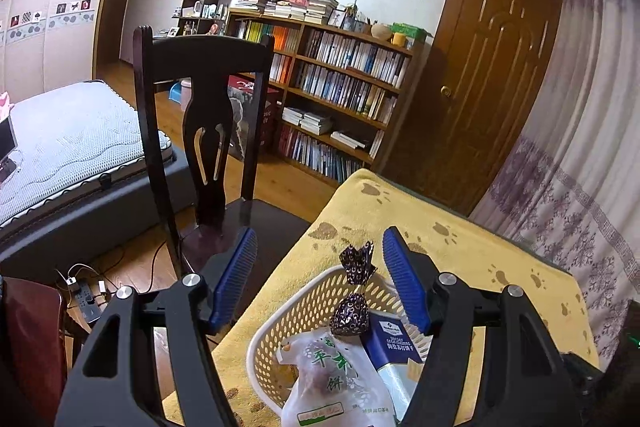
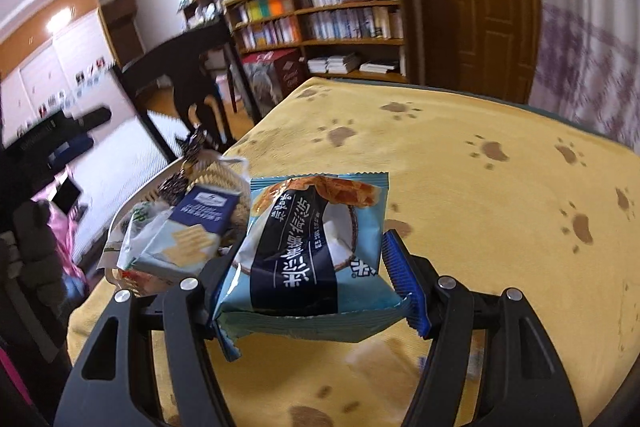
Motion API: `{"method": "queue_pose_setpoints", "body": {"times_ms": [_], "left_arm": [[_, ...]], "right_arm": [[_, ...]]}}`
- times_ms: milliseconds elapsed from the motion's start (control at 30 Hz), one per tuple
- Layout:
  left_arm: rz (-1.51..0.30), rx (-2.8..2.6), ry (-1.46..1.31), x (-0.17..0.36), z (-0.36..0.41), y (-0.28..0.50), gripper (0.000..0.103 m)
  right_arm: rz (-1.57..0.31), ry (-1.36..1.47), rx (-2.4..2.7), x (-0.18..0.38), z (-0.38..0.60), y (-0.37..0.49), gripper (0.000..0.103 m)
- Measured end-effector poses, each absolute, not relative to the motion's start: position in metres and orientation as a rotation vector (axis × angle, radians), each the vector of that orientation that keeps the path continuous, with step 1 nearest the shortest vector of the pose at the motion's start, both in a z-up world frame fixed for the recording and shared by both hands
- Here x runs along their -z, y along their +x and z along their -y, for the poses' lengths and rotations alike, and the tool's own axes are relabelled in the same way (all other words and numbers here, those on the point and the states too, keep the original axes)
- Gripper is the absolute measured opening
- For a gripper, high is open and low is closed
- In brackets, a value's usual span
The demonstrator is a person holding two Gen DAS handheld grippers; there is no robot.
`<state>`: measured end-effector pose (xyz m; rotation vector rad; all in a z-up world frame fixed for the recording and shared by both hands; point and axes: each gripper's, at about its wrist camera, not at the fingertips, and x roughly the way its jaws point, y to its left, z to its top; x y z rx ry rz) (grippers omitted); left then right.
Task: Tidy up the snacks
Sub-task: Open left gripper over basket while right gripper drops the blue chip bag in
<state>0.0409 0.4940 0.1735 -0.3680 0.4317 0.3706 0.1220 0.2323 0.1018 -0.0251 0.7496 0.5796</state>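
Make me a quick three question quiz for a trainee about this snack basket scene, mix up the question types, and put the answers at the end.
1. True or false: the left claw is clamped on the dark candy.
2. Multiple choice: what does the right claw hold? A) a light blue snack packet B) a book C) the basket
3. Fill in: the white basket sits on a yellow cloth printed with brown ____ prints.

Key
1. False; its jaws are spread wide and empty, above the basket.
2. A; the light blue snack packet sits between its jaws, close beside the basket.
3. Paw.
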Motion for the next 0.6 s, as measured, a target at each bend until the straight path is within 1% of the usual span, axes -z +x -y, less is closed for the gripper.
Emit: {"method": "queue_pose_setpoints", "body": {"times_ms": [367, 467, 600], "left_arm": [[-0.383, -0.334, -0.382, -0.185, -0.497, 0.032, 0.068], [-0.376, -0.334, -0.397, -0.186, -0.500, 0.031, 0.072], [-0.370, -0.326, -0.406, -0.186, -0.503, 0.029, 0.072]], "right_arm": [[-0.815, -0.196, -0.605, -0.109, -0.324, 0.129, 0.066], [-0.837, -0.240, -0.597, -0.107, -0.345, 0.135, 0.066], [-0.869, -0.289, -0.604, -0.101, -0.370, 0.138, 0.066]]}}
